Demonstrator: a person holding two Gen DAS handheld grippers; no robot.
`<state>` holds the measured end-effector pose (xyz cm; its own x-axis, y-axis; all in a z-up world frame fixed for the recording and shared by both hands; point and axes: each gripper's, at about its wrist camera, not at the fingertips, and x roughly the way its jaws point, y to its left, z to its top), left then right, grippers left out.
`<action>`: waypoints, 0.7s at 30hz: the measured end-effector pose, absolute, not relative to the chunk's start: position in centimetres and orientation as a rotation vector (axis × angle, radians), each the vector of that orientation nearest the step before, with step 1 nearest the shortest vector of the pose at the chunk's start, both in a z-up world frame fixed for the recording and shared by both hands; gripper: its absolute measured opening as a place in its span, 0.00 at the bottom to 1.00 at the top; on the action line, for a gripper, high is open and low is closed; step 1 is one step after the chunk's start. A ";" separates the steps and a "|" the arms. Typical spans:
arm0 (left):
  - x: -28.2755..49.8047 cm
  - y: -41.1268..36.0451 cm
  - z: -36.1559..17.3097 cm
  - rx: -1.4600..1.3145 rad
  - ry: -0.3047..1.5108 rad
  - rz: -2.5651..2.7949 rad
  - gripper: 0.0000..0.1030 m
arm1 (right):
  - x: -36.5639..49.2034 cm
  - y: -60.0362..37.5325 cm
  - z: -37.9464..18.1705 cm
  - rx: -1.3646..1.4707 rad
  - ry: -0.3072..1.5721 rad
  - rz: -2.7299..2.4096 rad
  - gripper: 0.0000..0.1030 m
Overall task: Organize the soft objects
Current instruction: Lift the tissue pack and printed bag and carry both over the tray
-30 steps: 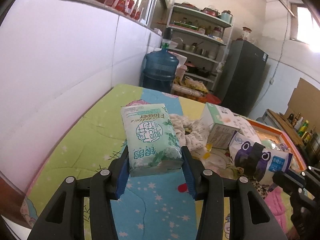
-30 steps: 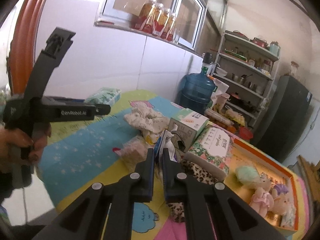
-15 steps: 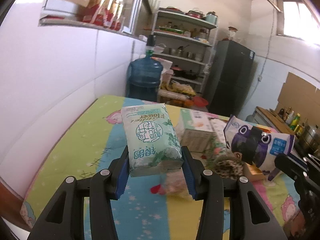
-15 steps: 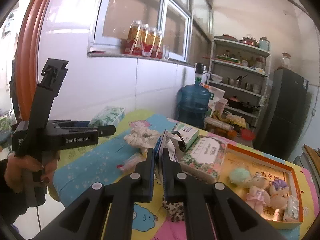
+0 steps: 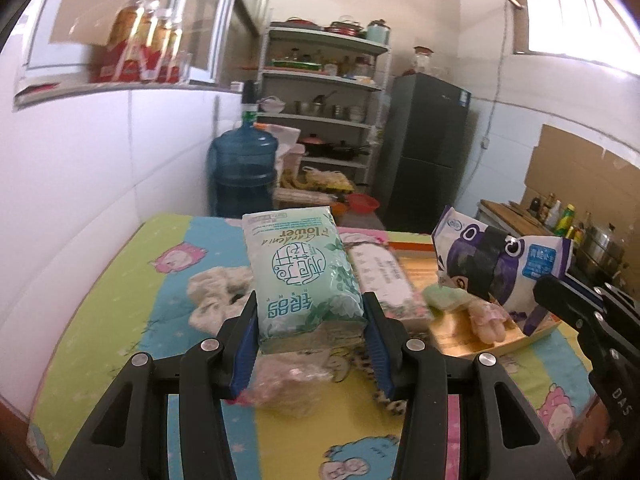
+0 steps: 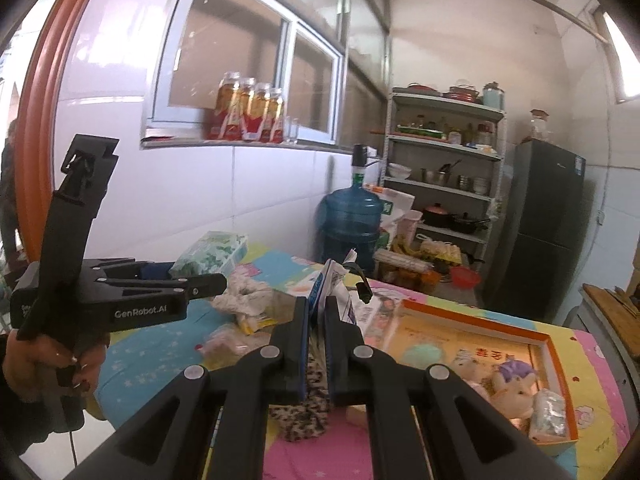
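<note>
Green tissue pack [image 5: 305,272] clamped in left gripper [image 5: 310,334]; right gripper [image 6: 316,320] pinches purple packet [image 5: 500,264].

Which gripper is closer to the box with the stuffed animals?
Right. The right gripper, holding the purple packet, hangs at the orange-rimmed box's near edge; the left gripper, gripping the green tissue pack, is farther left.

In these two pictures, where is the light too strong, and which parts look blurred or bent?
Left wrist view: the high window is blown out white, the bottles on the sill are blurred, and the green tissue pack is sharp. Right wrist view: fisheye bends the orange door frame, and the shelf stays clear.
</note>
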<state>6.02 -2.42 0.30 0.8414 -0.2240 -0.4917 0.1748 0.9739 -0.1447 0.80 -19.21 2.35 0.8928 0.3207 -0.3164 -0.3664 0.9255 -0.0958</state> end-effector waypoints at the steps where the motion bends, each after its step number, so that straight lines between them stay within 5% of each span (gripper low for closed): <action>1: 6.1 -3.0 0.5 -0.090 0.528 -0.220 0.48 | 0.9 -19.6 2.5 -0.152 0.298 0.348 0.07; 21: 8.5 -13.5 1.2 -0.017 0.534 -0.392 0.48 | 1.6 -29.8 3.2 -0.067 0.259 0.164 0.07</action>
